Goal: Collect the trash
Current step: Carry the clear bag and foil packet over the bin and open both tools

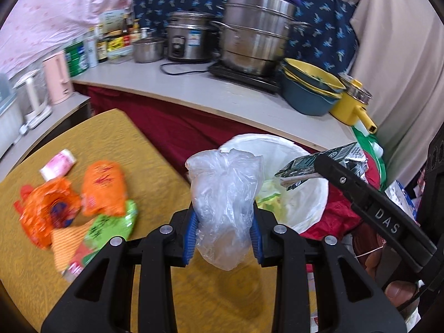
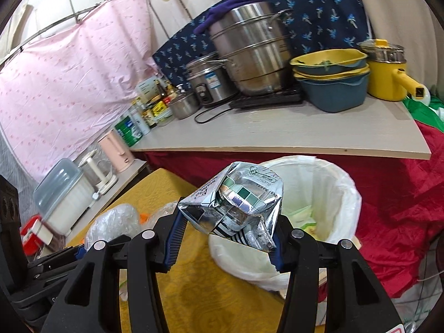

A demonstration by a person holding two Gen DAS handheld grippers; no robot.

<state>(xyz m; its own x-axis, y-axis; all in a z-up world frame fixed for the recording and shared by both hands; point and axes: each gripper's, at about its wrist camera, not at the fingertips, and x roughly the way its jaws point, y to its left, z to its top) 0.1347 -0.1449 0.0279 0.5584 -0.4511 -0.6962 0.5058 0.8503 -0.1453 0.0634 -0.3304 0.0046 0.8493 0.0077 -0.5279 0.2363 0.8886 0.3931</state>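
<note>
The left gripper (image 1: 224, 233) fingers are closed on a crumpled clear plastic bag (image 1: 224, 202), and the right gripper (image 2: 226, 238) fingers pinch a flattened drink carton (image 2: 236, 205), both just short of the white-lined bin (image 2: 333, 194) ahead of the fingers. Released now, the light bag may cling to a finger or drift onto the desk (image 1: 166, 183), and the carton may catch the rim. Only the left view shows the orange and green wrappers (image 1: 102, 188) left of its fingers; the right view shows the bin's interior.
</note>
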